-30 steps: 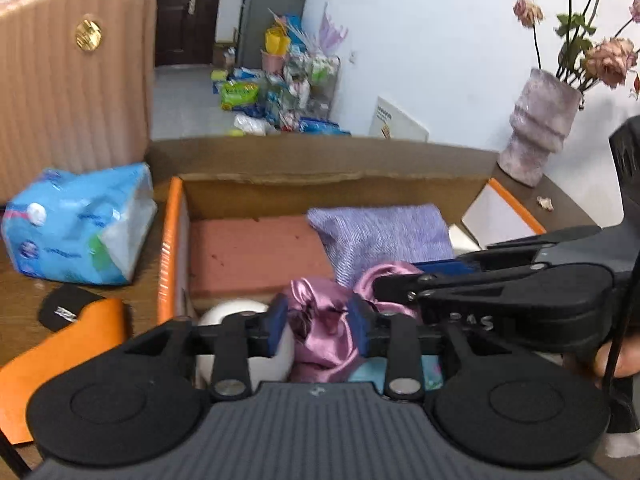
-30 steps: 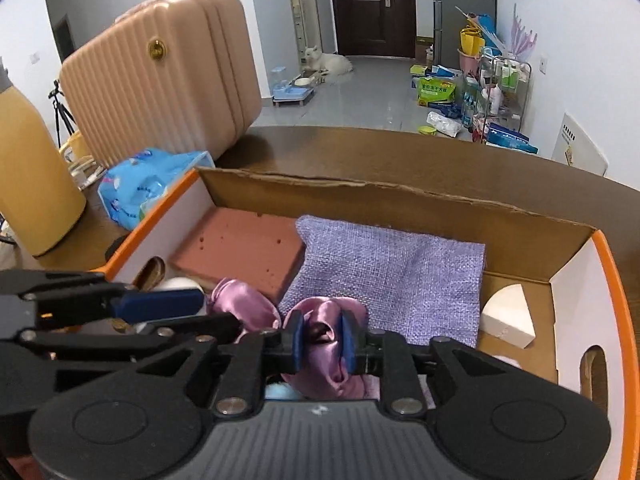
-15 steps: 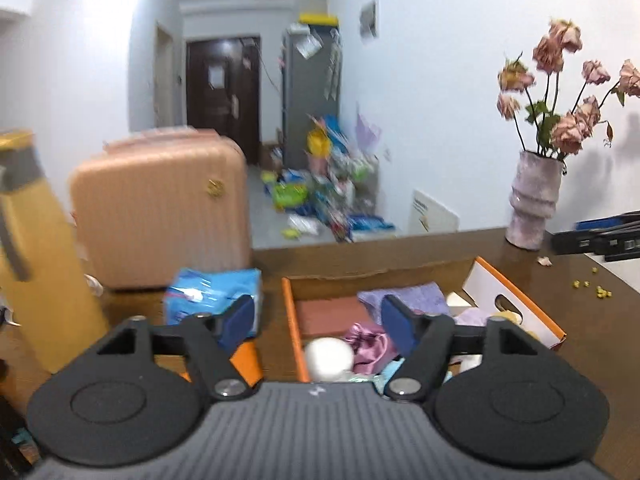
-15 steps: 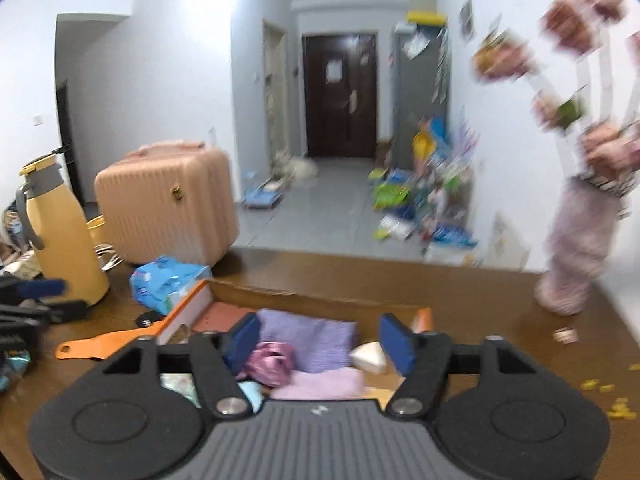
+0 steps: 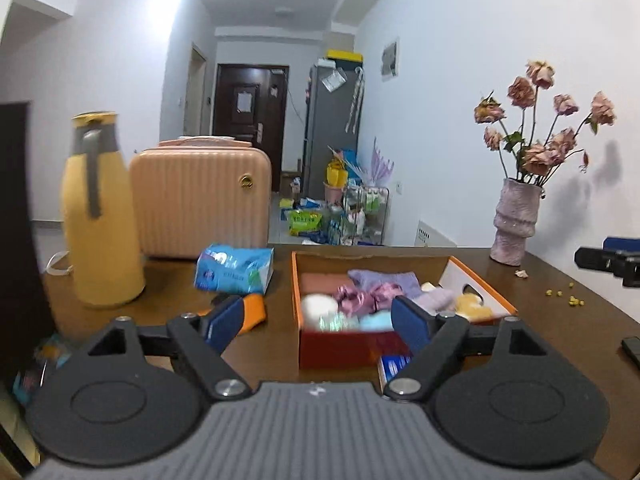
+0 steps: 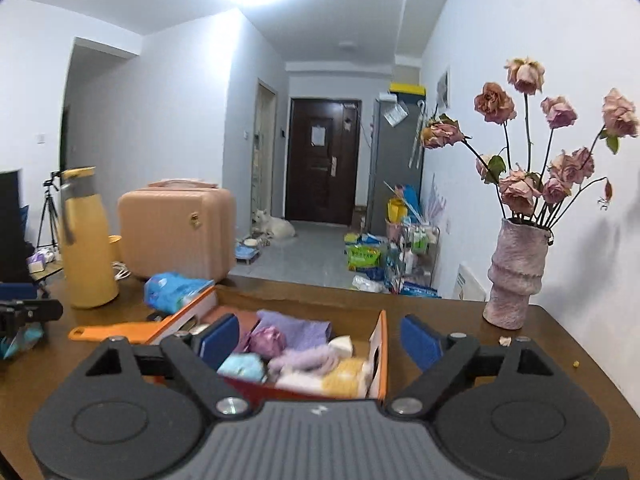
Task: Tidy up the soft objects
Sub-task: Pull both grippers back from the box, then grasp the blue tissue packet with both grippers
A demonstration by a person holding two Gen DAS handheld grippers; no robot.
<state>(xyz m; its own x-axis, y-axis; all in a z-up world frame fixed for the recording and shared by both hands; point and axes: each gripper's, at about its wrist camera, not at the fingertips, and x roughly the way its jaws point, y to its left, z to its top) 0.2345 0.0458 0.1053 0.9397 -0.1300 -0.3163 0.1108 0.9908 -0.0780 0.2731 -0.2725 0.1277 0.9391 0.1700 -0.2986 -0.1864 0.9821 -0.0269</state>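
Left wrist view, left to right: flask [image 5: 102,216], suitcase [image 5: 200,200], tissue pack [image 5: 234,268], then box [image 5: 296,280] on worktop [image 5: 560,320] holding pink satin cloth [image 5: 368,296] with other soft items. Left hand-held gripper [image 5: 316,324] and right hand-held gripper [image 6: 320,340] have just let the cloth go, jaws opening wide, now empty and pulled back, so sorting looks finished. No writing legible.

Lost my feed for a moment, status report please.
Left tool and right tool open, empty, jaws just opened. Pink satin scrunchie lies in the orange box among soft items. Nothing in the way.
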